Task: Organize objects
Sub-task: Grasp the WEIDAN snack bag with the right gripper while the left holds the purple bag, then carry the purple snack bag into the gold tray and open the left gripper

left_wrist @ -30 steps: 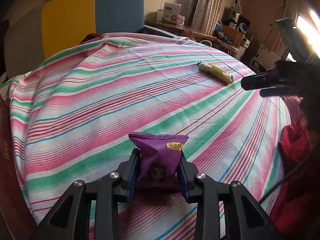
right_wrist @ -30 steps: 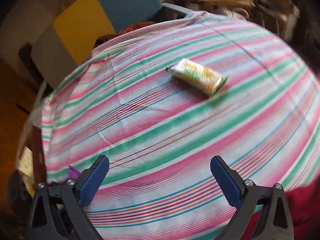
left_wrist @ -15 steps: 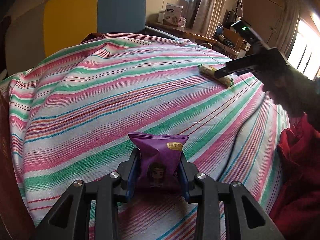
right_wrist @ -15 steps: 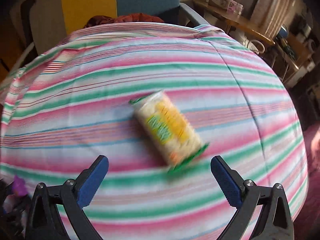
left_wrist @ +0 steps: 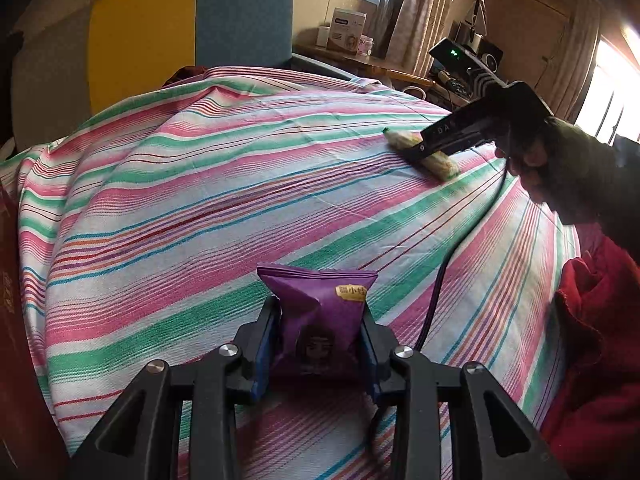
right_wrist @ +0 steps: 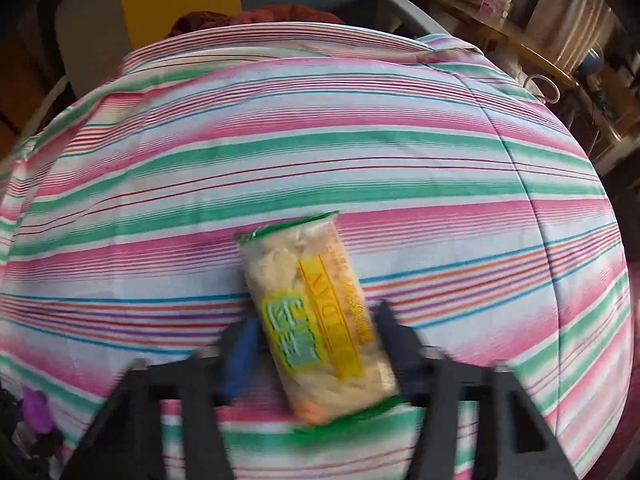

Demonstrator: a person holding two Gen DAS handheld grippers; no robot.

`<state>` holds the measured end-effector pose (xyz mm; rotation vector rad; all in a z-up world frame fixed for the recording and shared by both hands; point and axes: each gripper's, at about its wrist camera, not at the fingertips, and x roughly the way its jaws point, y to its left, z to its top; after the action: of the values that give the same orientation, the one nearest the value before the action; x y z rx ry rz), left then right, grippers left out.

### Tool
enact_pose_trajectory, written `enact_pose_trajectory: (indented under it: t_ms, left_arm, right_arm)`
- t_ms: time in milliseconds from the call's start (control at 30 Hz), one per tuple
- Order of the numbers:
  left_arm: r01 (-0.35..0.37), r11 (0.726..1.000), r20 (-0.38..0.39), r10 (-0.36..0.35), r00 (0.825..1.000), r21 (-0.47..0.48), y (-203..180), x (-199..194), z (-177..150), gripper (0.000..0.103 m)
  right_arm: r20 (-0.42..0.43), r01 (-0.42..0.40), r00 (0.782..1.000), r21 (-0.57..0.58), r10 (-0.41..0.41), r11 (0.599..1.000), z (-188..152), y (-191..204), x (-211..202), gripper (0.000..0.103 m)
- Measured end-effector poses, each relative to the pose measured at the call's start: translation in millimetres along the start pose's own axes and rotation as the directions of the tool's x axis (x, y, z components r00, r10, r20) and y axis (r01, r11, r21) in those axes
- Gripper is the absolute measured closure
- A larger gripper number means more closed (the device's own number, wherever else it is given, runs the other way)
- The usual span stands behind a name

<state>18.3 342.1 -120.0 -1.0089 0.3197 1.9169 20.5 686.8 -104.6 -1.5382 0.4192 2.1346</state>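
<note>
My left gripper [left_wrist: 318, 340] is shut on a purple snack packet [left_wrist: 320, 312] and holds it upright just above the near edge of the striped tablecloth [left_wrist: 200, 200]. My right gripper [right_wrist: 316, 340] has its jaws closed against both sides of a yellow-green snack bar packet [right_wrist: 316, 312] that lies on the cloth. In the left wrist view the same bar [left_wrist: 424, 152] lies at the far right of the table with the right gripper [left_wrist: 418, 152] down on it. The purple packet [right_wrist: 36, 412] shows at the lower left edge of the right wrist view.
A yellow and blue chair [left_wrist: 192, 36] stands behind the table. A red cloth [left_wrist: 592, 340] hangs at the right edge. A cluttered wooden desk [left_wrist: 380, 64] with a box stands at the back right. A dark red box [left_wrist: 12, 320] is at the left edge.
My right gripper has come down over the snack bar and closed its jaws from wide open onto the bar's sides. My left gripper has stayed still with the purple packet.
</note>
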Motion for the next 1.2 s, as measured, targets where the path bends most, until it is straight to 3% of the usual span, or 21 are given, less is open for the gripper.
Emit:
enact_pose_trajectory:
  t_ms: [333, 533, 600, 1200]
  left_arm:
    - [-0.013, 1.0, -0.008, 0.013, 1.0, -0.027, 5.5, -6.1, 2.7, 0.068]
    - [-0.058, 0.998, 0.031, 0.059, 0.998, -0.029, 7.3, -39.4, 2.4, 0.069]
    - [-0.057, 0.998, 0.054, 0.059, 0.997, -0.034, 7.3, -53.0, 2.5, 0.069]
    - [-0.168, 0.983, 0.157, 0.178, 0.971, -0.077, 25.6, -142.2, -13.5, 0.068]
  right_arm:
    - [-0.078, -0.118, 0.99, -0.014, 0.116, 0.993, -69.0, 83.7, -27.6, 0.053]
    - [-0.029, -0.117, 0.993, -0.018, 0.117, 0.993, -98.1, 115.5, -39.2, 0.053]
    - [0.004, -0.072, 0.997, -0.063, 0.072, 0.995, -103.5, 128.1, -40.5, 0.053]
    - [0.072, -0.066, 0.995, -0.109, 0.074, 0.992, -119.8, 139.4, -46.4, 0.05]
